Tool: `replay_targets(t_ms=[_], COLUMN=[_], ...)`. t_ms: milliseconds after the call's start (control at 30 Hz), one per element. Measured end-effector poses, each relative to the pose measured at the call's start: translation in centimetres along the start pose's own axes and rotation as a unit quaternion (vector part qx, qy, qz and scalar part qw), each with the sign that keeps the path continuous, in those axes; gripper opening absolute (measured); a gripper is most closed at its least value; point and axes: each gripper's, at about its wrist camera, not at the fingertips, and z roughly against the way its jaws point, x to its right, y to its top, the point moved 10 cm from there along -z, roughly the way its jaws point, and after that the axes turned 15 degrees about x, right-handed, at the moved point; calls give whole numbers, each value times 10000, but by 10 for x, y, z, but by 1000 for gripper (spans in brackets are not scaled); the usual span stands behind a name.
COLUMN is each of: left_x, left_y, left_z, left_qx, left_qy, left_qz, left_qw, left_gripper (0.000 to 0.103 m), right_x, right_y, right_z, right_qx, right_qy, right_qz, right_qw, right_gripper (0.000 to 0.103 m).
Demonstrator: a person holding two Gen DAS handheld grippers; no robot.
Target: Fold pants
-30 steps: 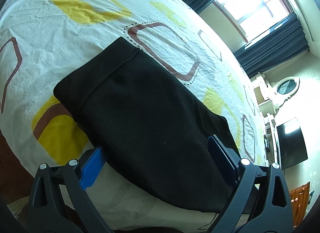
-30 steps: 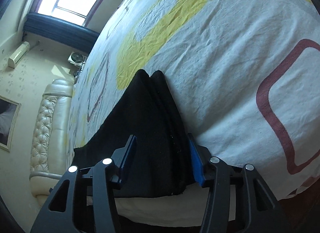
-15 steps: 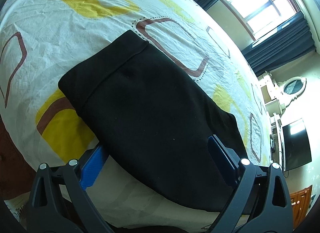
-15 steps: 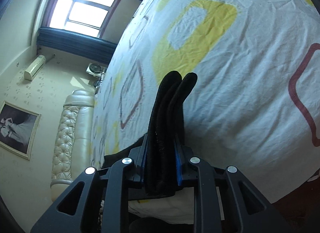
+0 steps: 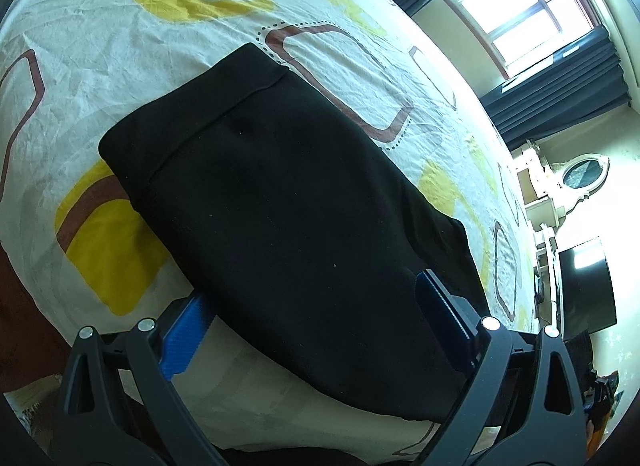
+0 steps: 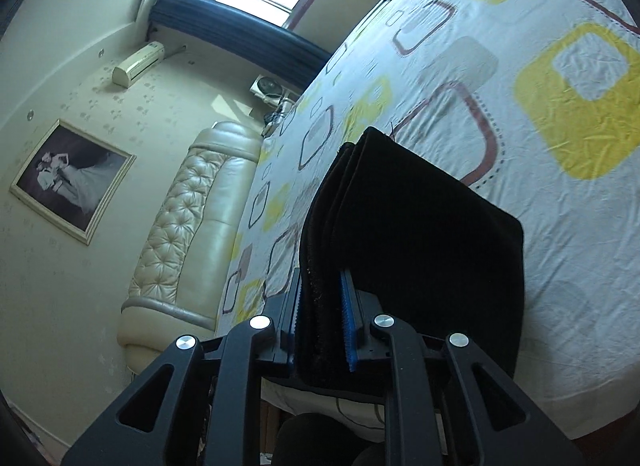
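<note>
Closing on the pants (image 6: pixel 400 225), the right gripper (image 6: pixel 320 306) pinched their layered edge, while the left gripper (image 5: pixel 316 314) straddled them wide open near the bed's (image 5: pixel 160 45) edge.

Daylight is pouring through the big window (image 5: pixel 532 5), dark blue curtains (image 5: pixel 560 85) drawn back at its side, and the cream wallpapered walls (image 6: pixel 60 45) catch it softly. There's the bed filling the room, its white sheet (image 6: pixel 560 205) printed with yellow and brown rounded squares, a tufted cream leather headboard (image 6: pixel 180 225) behind it, a framed photograph (image 6: pixel 70 179) on the wall and an air conditioner (image 6: pixel 138 63) mounted high beside the window. Over on the far side, an ornate white dresser with an oval mirror (image 5: pixel 580 177) stands next to a dark television screen (image 5: pixel 586 286), and a small fan (image 6: pixel 268 87) sits near the bed's corner.
</note>
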Motion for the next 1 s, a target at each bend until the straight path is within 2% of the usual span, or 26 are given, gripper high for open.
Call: replay_targets(t_ms=[100,200,400,533,733,867,1000], left_x=[0,-1,-1,0,10,12,12], left_y=[-1,-1,-1,-2,-1,-2,-2], left_z=[1,0,0,1,1,0,-3], left_qx=[-26,-31,-25,-14,64,51,25], left_qy=[-26,-53,-82,-110,-106,-115,-109], left_qz=[51,118,208,197,-99,-169,-154], left_qw=[10000,9999,9997,9997,9999,9998,9998], left_gripper=[96,96,96,96,96,96,96], right_x=[-18,-33,-51,-44,-20,-13,-11], right_y=[-28,-59,-119,-155,-197,-219,-227], right_z=[-33,-64,-110,-137,-163,-170,-174], right_qx=[-319,-607,-1026,-1248,-1450,-1597,-1597], right_qy=[55,-71,-107,-518,-1278,-1440,-1434], right_qz=[82,336,561,916,1617,1841,1775], right_qw=[9994,9976,9931,9866,9677,9591,9604], right_gripper=[18,18,18,18,18,18,18])
